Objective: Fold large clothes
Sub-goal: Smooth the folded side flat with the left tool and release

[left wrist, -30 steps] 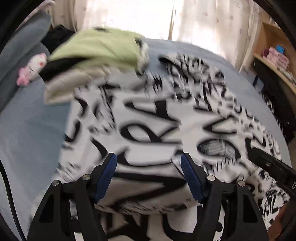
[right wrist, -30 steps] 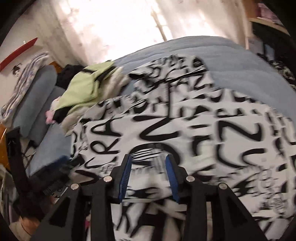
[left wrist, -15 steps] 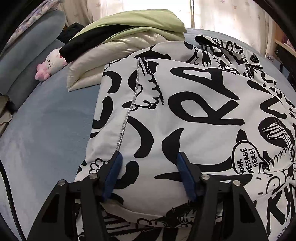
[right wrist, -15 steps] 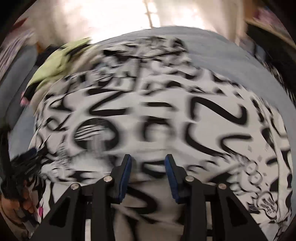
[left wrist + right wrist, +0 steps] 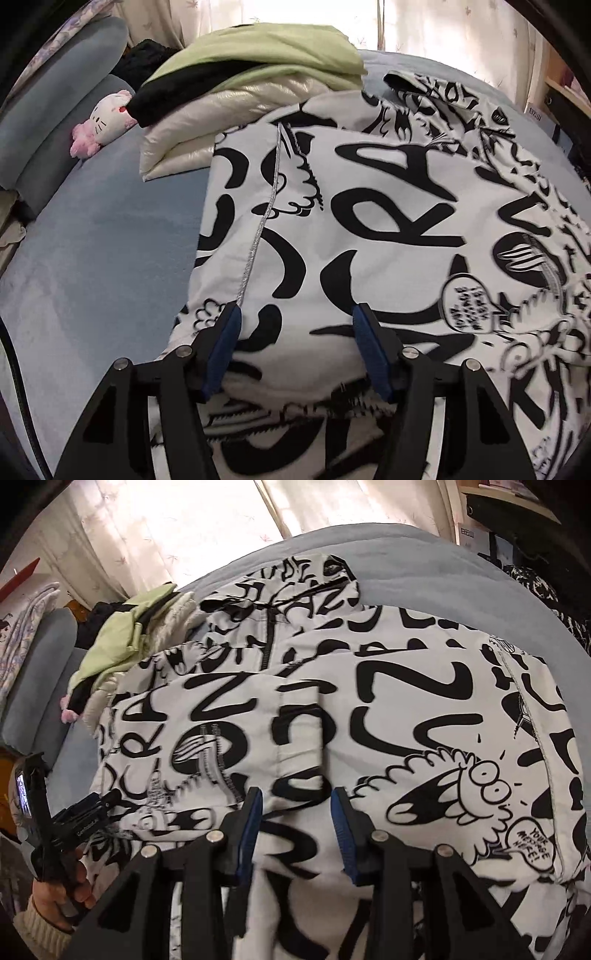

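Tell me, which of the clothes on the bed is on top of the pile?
The light green garment. It lies over the black one and the shiny cream one; the black-and-white printed jacket is spread separately beside them.

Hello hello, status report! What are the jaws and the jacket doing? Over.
Both grippers, left and right, jaws apart over jacket, no grip seen. Jacket spread on bed. Folded clothes pile touching its far edge.

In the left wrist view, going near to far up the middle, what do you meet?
Left tongs → black-and-white printed jacket → stack of folded clothes, lime green on top → curtains.
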Demonstrator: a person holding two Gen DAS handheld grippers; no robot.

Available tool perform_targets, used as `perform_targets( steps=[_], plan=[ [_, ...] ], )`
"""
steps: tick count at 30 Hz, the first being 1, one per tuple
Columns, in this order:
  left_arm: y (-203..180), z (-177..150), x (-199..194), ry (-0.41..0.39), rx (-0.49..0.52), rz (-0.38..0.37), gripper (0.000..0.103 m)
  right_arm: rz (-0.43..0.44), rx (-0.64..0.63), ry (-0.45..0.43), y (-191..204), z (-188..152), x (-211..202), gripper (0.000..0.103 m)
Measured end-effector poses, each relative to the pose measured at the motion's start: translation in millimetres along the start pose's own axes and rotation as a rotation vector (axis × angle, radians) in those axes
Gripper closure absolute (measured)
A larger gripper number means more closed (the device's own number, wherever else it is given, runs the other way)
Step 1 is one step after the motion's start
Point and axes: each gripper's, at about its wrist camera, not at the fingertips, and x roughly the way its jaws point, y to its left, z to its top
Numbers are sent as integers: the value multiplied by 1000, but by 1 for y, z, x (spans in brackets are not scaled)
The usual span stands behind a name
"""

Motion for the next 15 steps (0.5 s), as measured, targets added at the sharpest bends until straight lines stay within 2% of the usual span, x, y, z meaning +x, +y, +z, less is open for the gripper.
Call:
perform_targets(
  steps=[7, 15],
  plan=[
    [2, -8, -50, -45, 0, -42, 34, 20, -15, -31, 14, -7, -30, 64],
    [0, -26, -95, -73, 16, -70, 34, 30, -15, -60, 18, -22, -62, 64]
  ],
)
